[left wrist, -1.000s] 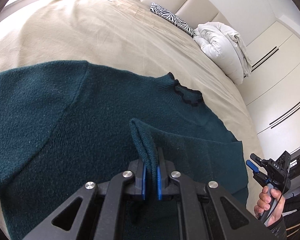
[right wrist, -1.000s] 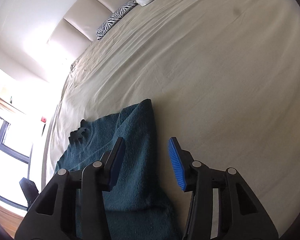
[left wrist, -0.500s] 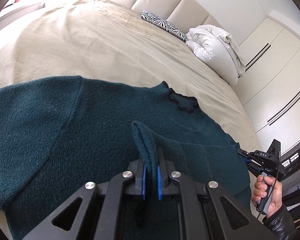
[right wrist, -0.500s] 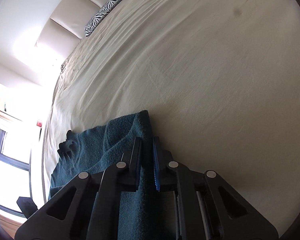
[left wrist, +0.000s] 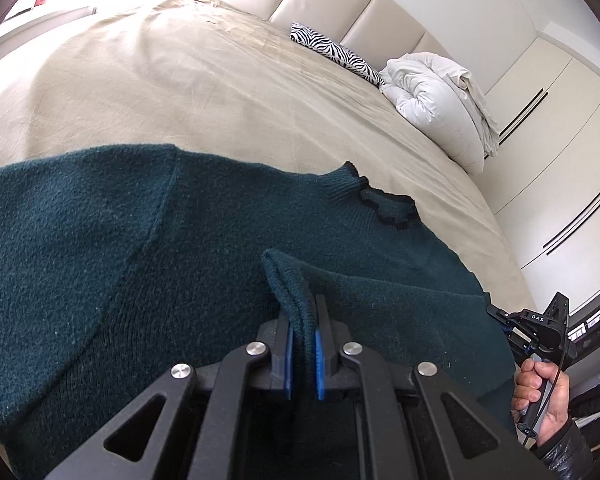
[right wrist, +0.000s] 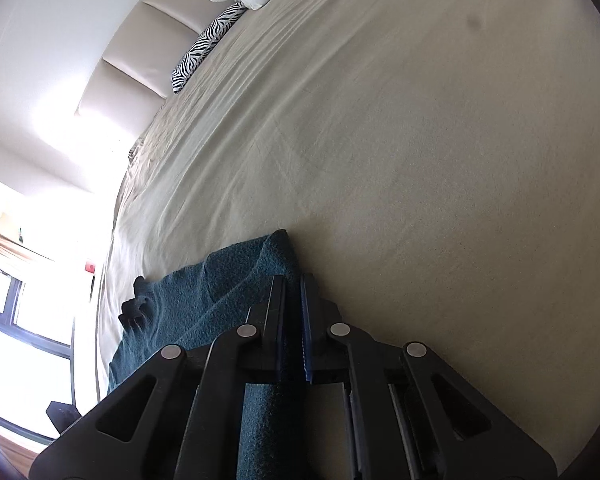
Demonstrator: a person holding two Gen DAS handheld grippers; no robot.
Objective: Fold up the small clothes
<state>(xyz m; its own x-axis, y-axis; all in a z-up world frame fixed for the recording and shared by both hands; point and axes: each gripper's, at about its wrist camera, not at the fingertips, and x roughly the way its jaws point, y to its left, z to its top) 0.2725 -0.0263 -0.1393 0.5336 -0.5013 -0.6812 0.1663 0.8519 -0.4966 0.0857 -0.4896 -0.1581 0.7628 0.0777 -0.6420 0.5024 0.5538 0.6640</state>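
A dark teal sweater (left wrist: pixel 100 248) lies spread on the beige bed (left wrist: pixel 204 92), its collar (left wrist: pixel 384 206) toward the headboard (left wrist: pixel 364 12). Near its lower middle a fold of knit stands up in a ridge, and the left gripper (left wrist: pixel 301 312) is clamped on that ridge, blue pads pressing the cloth from both sides. The right gripper (right wrist: pixel 293 300) sits at the sweater's edge (right wrist: pixel 260 260), where teal meets bare sheet; its jaws have just drawn together and now pinch the edge of the knit between them. In the left view this same tool shows at the far right side of the garment, held by a hand (left wrist: pixel 542 396) in a dark sleeve. Beyond the sweater, a zebra pillow (left wrist: pixel 336 54) and a rolled white duvet (left wrist: pixel 436 100) lie by the headboard, with white wardrobe doors (left wrist: pixel 560 168) beside the bed.
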